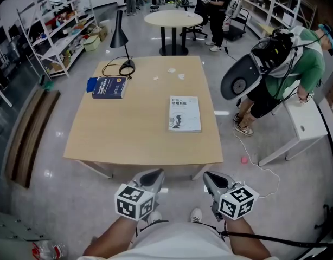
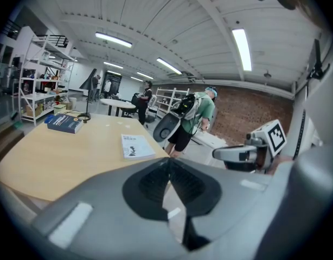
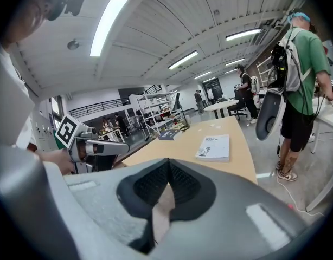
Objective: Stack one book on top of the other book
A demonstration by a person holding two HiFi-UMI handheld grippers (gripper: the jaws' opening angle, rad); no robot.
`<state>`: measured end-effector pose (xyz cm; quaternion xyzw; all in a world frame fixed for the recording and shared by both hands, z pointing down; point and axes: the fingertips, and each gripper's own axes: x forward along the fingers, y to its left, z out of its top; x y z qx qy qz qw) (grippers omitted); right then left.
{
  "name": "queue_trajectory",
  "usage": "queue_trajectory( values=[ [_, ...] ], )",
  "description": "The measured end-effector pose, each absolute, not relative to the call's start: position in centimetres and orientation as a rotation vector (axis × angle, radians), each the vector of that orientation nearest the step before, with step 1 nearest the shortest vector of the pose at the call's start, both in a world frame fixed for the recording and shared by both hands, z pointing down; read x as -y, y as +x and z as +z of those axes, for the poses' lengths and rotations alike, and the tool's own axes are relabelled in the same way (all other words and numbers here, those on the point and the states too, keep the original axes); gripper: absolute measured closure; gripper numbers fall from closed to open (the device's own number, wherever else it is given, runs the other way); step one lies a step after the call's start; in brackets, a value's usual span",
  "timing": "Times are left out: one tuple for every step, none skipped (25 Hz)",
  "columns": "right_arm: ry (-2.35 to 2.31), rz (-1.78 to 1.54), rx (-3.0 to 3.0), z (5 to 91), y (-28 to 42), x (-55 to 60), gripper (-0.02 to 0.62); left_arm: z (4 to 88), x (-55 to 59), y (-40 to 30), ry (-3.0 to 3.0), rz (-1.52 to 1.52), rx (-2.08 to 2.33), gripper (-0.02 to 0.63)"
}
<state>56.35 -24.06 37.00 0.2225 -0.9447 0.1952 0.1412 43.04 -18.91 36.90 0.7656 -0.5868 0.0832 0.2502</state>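
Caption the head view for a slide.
Left gripper and right gripper shut, empty, short of table; blue book and white book lie apart.

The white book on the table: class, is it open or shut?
Shut. The white book lies flat on the table, front cover up, no pages spread.

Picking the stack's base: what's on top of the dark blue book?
Nothing lies on the dark blue book; its cover is bare. Something bright blue shows at its left edge; whether it runs underneath is hidden.

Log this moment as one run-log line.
stage: stacking not started | left gripper: shut, empty | right gripper: shut, empty | blue book: far left on table | white book: centre-right, apart
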Motion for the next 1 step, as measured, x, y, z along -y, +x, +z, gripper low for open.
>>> queue_trajectory(
  values=[
    [0.642, 0.563, 2.727, 37.01, 56.36, 24.0, 0.595, 36.87, 18.85, 43.05, 2.085, 0.227, 1.598, 0.601]
  ],
)
